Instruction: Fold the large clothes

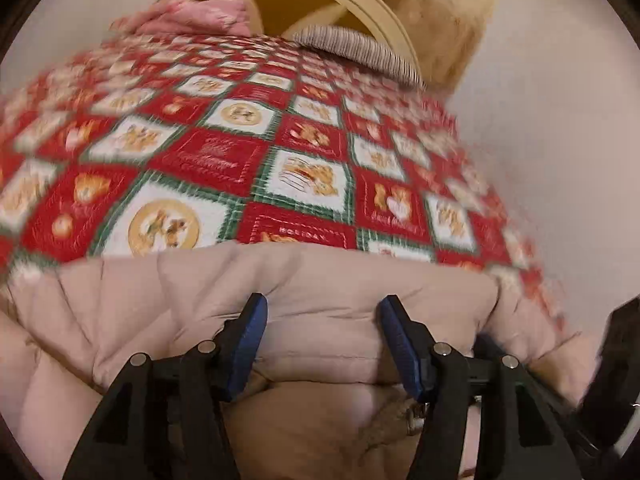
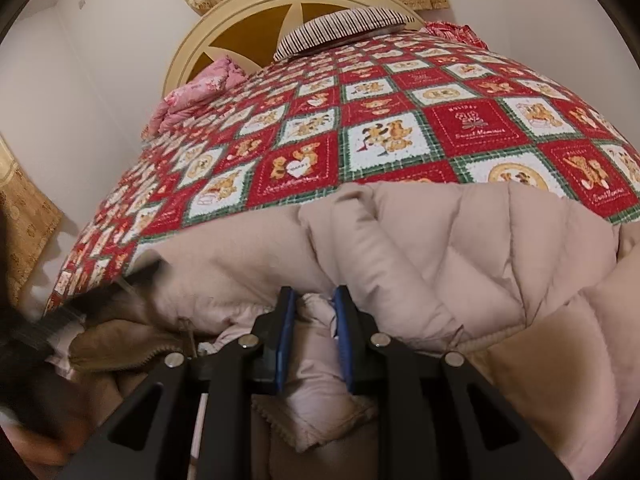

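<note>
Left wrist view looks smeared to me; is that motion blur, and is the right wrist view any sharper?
Left wrist view: the quilt is streaked, mostly toward the edges, which looks like motion blur; the puffer jacket and left gripper stay fairly crisp. Right wrist view: much sharper, quilt squares readable, only a dark blurred shape at lower left. Both views bow with fisheye distortion.

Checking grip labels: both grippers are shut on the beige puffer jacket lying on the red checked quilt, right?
Not quite. In the left wrist view the left gripper is open, fingers apart over the jacket. Only the right gripper is shut on the jacket, which does lie on the quilt.
</note>
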Action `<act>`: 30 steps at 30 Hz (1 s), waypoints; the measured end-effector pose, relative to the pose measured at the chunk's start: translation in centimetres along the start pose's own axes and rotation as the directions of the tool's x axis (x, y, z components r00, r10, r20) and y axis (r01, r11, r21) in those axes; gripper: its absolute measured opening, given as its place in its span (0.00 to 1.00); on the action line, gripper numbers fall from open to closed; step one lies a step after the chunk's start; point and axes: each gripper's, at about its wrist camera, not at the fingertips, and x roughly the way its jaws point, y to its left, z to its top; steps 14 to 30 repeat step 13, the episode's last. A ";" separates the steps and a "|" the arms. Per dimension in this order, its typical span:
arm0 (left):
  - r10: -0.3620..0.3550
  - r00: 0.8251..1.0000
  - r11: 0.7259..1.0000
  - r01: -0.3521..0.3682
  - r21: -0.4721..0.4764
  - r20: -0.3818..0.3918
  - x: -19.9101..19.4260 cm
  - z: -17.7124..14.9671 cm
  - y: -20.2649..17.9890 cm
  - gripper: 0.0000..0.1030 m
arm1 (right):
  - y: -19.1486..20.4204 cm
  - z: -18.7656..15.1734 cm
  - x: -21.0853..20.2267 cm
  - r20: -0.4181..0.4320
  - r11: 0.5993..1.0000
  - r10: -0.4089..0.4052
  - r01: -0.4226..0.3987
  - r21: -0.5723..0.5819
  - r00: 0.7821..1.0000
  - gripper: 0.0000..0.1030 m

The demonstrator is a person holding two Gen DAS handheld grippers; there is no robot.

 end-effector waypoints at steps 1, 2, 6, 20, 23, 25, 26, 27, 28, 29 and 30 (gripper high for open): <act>0.010 1.000 1.000 -0.010 0.007 -0.002 0.2 -0.1 -0.1 0.58 | 0.0 0.0 0.0 0.001 1.000 0.002 -0.002 -0.001 1.000 0.22; 0.042 0.999 0.998 -0.042 0.037 -0.003 0.5 -0.2 -0.5 0.58 | 0.1 0.0 0.0 -0.001 1.000 0.001 -0.001 -0.001 1.000 0.22; 0.135 0.991 0.984 -0.133 0.119 -0.004 1.6 -0.7 -1.9 0.58 | 0.1 0.0 0.0 0.002 1.000 0.008 -0.008 0.005 1.000 0.22; 0.165 0.986 0.975 -0.162 0.155 -0.010 1.9 -1.1 -2.5 0.58 | 0.0 0.1 0.0 0.010 1.000 0.012 -0.012 0.008 1.000 0.22; 0.165 0.986 0.975 -0.162 0.155 -0.010 1.9 -1.1 -2.5 0.58 | 0.0 0.1 0.0 0.010 1.000 0.012 -0.012 0.008 1.000 0.22; 0.165 0.986 0.975 -0.162 0.155 -0.010 1.9 -1.1 -2.5 0.58 | 0.0 0.1 0.0 0.010 1.000 0.012 -0.012 0.008 1.000 0.22; 0.165 0.986 0.975 -0.162 0.155 -0.010 1.9 -1.1 -2.5 0.58 | 0.0 0.1 0.0 0.010 1.000 0.012 -0.012 0.008 1.000 0.22; 0.165 0.986 0.975 -0.162 0.155 -0.010 1.9 -1.1 -2.5 0.58 | 0.0 0.1 0.0 0.010 1.000 0.012 -0.012 0.008 1.000 0.22; 0.165 0.986 0.975 -0.162 0.155 -0.010 1.9 -1.1 -2.5 0.58 | 0.0 0.1 0.0 0.010 1.000 0.012 -0.012 0.008 1.000 0.22; 0.165 0.986 0.975 -0.162 0.155 -0.010 1.9 -1.1 -2.5 0.58 | 0.0 0.1 0.0 0.010 1.000 0.012 -0.012 0.008 1.000 0.22; 0.165 0.986 0.975 -0.162 0.155 -0.010 1.9 -1.1 -2.5 0.58 | 0.0 0.1 0.0 0.010 1.000 0.012 -0.012 0.008 1.000 0.22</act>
